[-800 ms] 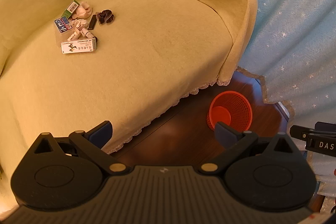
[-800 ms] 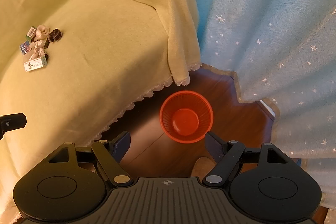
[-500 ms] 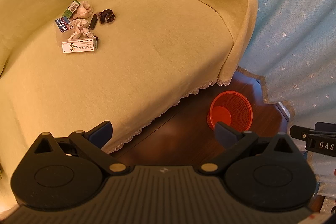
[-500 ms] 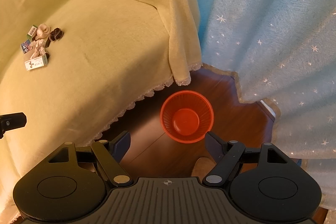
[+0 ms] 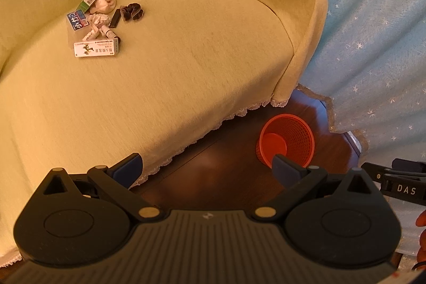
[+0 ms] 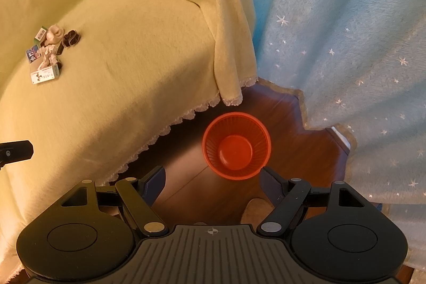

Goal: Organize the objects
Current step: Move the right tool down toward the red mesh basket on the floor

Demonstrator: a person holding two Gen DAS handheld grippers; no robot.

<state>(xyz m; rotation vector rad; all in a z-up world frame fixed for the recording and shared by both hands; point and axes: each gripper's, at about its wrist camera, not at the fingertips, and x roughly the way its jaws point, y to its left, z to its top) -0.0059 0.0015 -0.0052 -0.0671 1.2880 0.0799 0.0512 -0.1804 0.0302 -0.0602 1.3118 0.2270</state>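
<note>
A heap of small items lies on the yellow-covered sofa seat: a white medicine box, a blue-and-white box, a green box, crumpled white tissue, a black bar and a dark scrunchie. The heap also shows far left in the right wrist view. A red mesh basket stands on the wooden floor; it also shows in the left wrist view. My left gripper is open and empty above the sofa's front edge. My right gripper is open and empty, just above the basket.
A light blue star-patterned curtain hangs at the right and reaches the floor. The sofa cover's lace hem hangs over the dark wooden floor. The right gripper's body shows at the left view's right edge.
Both views have shifted slightly; the heap and basket sit a little lower and nearer in frame. Nothing was gripped or released.
</note>
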